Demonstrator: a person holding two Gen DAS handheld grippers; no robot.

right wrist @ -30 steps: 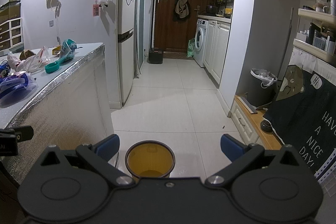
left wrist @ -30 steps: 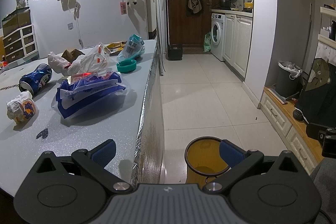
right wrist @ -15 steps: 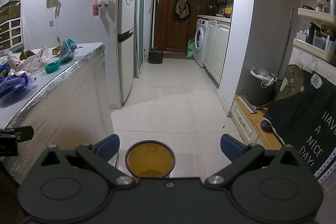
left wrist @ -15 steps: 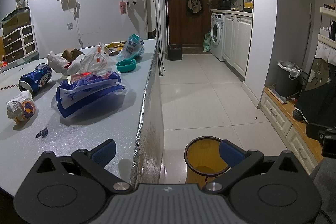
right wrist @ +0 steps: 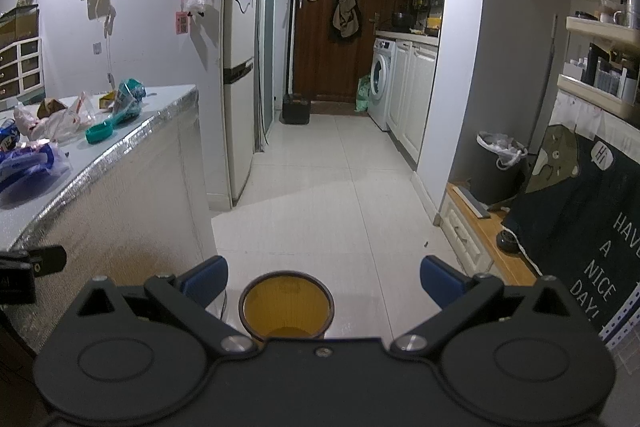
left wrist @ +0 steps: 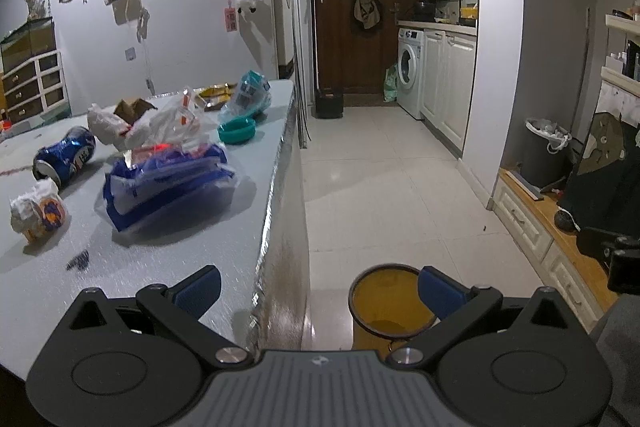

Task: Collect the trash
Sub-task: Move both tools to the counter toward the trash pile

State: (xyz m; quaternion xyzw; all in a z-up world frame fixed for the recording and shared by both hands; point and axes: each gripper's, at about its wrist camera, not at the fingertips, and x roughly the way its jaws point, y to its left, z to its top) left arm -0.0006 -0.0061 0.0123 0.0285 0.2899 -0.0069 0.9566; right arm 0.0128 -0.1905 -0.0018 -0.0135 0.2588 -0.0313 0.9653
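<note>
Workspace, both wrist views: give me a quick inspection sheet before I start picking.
Surface: grey table, foil-edged.
Job's things: blue can lying down, blue wrapper bag, crumpled plastic bags, wadded wrapper; yellow bin on the floor, nothing seen inside.
Clutter: teal dish.
Grippers: left tool open, empty; right tool open, empty.
Cables: nothing seen.
Surroundings: washing machine, lined grey bin.

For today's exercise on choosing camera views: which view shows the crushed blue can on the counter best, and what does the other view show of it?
The left wrist view is best: the blue can lies on its side on the counter, fully visible, open end towards the camera. The right wrist view catches only a sliver of it at the left edge.
</note>
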